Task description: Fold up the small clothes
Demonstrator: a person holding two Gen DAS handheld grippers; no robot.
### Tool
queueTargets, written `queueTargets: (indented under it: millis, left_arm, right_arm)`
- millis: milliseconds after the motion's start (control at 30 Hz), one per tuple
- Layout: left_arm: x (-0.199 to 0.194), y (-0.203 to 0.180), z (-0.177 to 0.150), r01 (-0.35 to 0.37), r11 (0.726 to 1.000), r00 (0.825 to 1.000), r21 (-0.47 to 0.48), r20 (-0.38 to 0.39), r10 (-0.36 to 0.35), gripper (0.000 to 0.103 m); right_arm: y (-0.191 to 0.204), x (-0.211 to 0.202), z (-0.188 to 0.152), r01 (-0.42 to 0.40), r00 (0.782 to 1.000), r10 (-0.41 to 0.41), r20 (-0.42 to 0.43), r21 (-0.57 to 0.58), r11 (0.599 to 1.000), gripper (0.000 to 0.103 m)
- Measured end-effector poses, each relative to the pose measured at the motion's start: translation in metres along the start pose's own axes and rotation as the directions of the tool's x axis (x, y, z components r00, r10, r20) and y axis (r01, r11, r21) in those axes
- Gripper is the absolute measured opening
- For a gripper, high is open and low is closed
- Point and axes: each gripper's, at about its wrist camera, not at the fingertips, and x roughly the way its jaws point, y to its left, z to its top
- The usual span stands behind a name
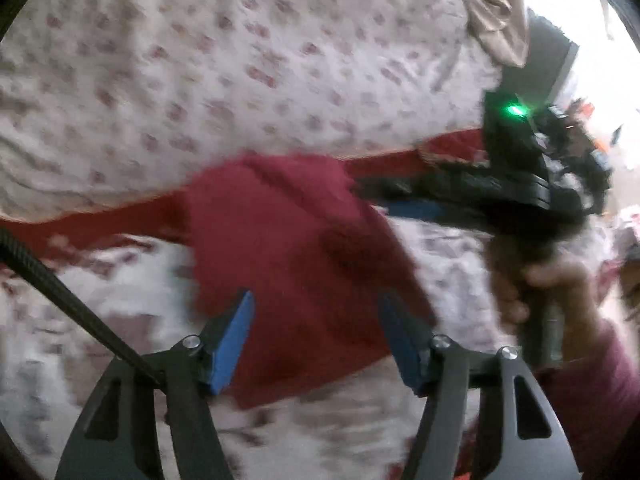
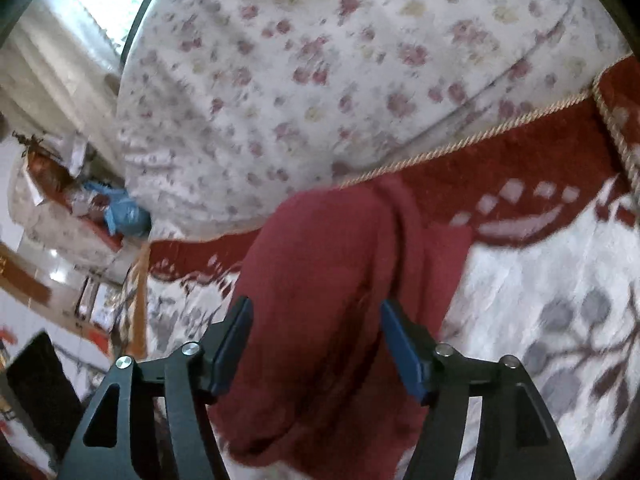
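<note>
I judge a fold just laid: both my left gripper [image 1: 316,336] and right gripper [image 2: 316,340] stand apart, empty, over the red garment [image 2: 336,280] on the patterned bedspread [image 2: 540,300], so next I regrip its 6 o'clock edge.

Motion blur smears the dark red garment [image 1: 296,248]; the right claw [image 1: 384,200] at three o'clock covers its edge.

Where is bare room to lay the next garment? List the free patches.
Free: the leaf-patterned bedcover right of the dark red garment, and the patch on its left. Crowded: the floral pillow behind the red border band, and the middle under both open grippers.
</note>
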Motion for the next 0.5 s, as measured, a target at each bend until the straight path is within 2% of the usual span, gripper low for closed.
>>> queueTargets:
  millis: [67,133,200,267,333,367,400,433,500]
  left_arm:
    - [-0.005,0.015,-0.004,-0.087,0.996,0.996,0.007,0.018,0.087,0.064]
    - [-0.004,0.027,-0.009,-0.136,0.991,0.991,-0.003,0.008,0.136,0.064]
    - [0.001,0.036,-0.016,-0.157,0.987,0.988,-0.023,-0.019,0.156,0.064]
    - [0.005,0.039,-0.023,-0.159,0.987,0.987,-0.038,-0.033,0.157,0.064]
    - [0.012,0.041,-0.027,-0.169,0.985,0.985,-0.043,-0.048,0.167,0.064]
    - [0.017,0.041,-0.028,-0.173,0.984,0.984,-0.044,-0.056,0.171,0.064]
    - [0.016,0.04,-0.029,-0.175,0.984,0.983,-0.043,-0.059,0.172,0.064]
    - [0.019,0.039,-0.029,-0.179,0.983,0.982,-0.042,-0.064,0.176,0.064]
    - [0.019,0.037,-0.027,-0.185,0.982,0.981,-0.039,-0.063,0.182,0.064]
  right_arm:
    - [0.004,0.008,-0.011,0.014,0.999,-0.014,-0.051,0.004,1.0,0.075]
    - [0.006,0.016,-0.017,0.052,0.996,-0.052,-0.07,-0.005,0.999,0.079]
    - [0.007,0.024,-0.021,0.102,0.993,-0.101,-0.058,0.01,0.995,0.085]
    - [0.002,0.03,-0.023,0.081,0.996,-0.078,-0.046,0.057,0.995,0.091]
    - [0.003,0.04,-0.023,0.069,0.997,-0.066,-0.045,0.066,0.995,0.092]
    - [0.004,0.043,-0.022,0.082,0.996,-0.08,-0.036,0.06,0.995,0.086]
    - [0.007,0.046,-0.021,0.115,0.993,-0.114,-0.023,0.041,0.993,0.059]
    - [0.012,0.046,-0.019,0.144,0.989,-0.143,-0.021,0.01,0.99,0.044]
    - [0.025,0.035,-0.017,0.165,0.986,-0.165,0.015,-0.063,0.984,0.031]
